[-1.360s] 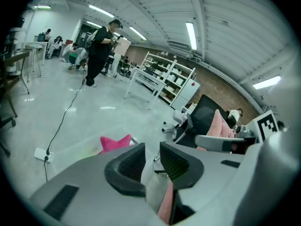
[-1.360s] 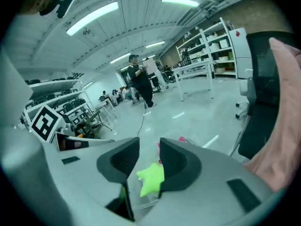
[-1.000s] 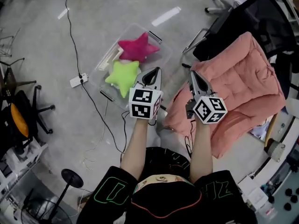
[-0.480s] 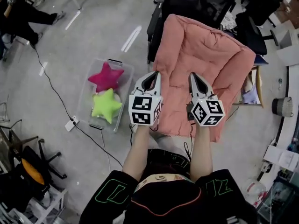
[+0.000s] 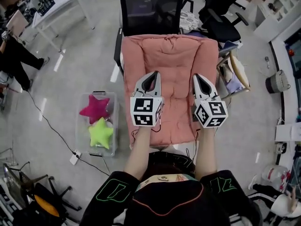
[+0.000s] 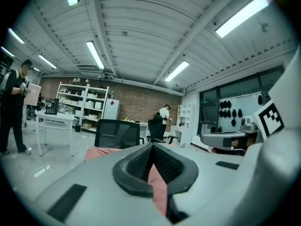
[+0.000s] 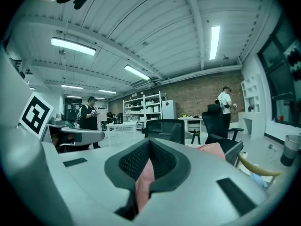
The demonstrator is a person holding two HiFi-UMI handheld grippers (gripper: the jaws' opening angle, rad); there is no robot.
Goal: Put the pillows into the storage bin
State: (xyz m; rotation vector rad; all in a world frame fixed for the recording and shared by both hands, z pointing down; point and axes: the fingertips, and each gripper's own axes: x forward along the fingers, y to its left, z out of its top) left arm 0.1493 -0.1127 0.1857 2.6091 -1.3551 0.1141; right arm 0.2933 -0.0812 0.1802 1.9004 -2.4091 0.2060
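**mk_77:** What's the room looking like?

**binwatcher:** It's looking like a big workshop-type space. There's a grey concrete floor (image 5: 70,79), strip lights are running across the ceiling, and a brick wall (image 6: 141,100) is sitting at the back with white shelves (image 6: 82,105) in front of it. A black office chair (image 5: 150,6) is standing dead ahead with a pink cushion (image 5: 174,65) draping down over it. The storage bin (image 5: 80,131) is sitting on the floor well left of the chair. A pink star pillow (image 5: 95,109) and a green star pillow (image 5: 101,133) are lying inside it, right beside each other.

**mk_77:** And the tools?

**binwatcher:** The left tool (image 5: 151,75) and right tool (image 5: 197,77) are both pinching cushion fabric, tips pressing together on it, one toward each side. From above, the marker cubes are covering the cushion's near edge, so the exact bite spot isn't showing there. A person (image 5: 14,60) is getting cut off at the left edge.
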